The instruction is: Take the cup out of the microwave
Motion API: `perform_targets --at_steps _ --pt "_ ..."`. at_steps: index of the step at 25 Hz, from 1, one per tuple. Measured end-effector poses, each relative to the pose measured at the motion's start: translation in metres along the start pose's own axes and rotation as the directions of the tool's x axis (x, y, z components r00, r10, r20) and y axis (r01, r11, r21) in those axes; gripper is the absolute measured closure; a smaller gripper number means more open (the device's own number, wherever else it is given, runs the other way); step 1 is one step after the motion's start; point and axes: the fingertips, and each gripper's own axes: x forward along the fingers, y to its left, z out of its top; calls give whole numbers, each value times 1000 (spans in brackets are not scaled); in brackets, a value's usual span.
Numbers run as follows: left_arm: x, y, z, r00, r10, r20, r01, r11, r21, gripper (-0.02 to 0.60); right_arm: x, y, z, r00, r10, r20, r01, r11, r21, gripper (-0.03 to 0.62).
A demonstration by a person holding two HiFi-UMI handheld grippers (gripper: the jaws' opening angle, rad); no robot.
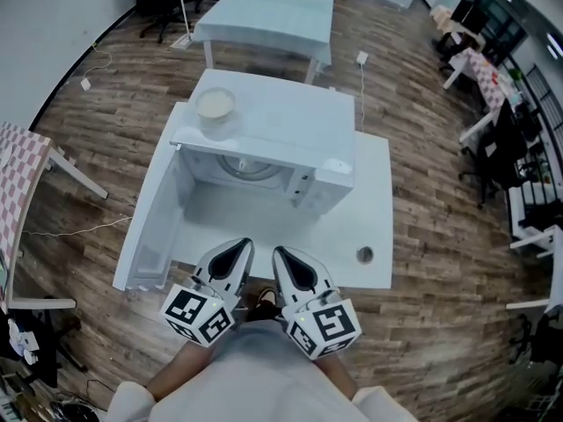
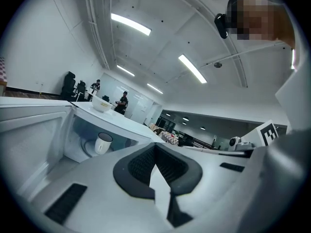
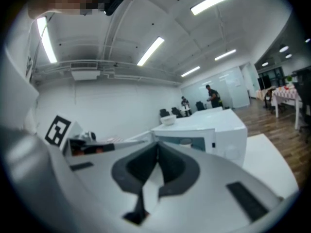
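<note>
Cup [image 2: 103, 142] standing upright inside the open microwave [image 1: 264, 139], whose door [image 1: 154, 227] swings out to the left. A bowl [image 1: 215, 104] rests on the microwave's top. Left gripper [image 1: 241, 246] and right gripper [image 1: 281, 253], side by side before the opening: jaws of each pressed together on nothing.

Light-grey left hand-held gripper [image 1: 243, 244], right hand-held gripper [image 1: 280, 253], black ribbed pads [image 2: 141, 166], black-and-white marker cubes [image 1: 198, 313], seemingly white sleeves [image 1: 132, 400]

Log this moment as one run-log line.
left gripper: shut, empty | right gripper: shut, empty | microwave: door open | cup: inside, untouched
</note>
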Motion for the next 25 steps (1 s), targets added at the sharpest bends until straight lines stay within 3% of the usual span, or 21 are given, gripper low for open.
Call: perform_targets --at_steps 12,25 --pt "23 -12 9 994 66 86 -73 993 88 566 2 -19 20 994 96 42 -92 992 -85 571" --pt "33 17 -1 987 147 71 -154 983 96 566 24 -16 11 987 158 12 -157 986 -65 571"
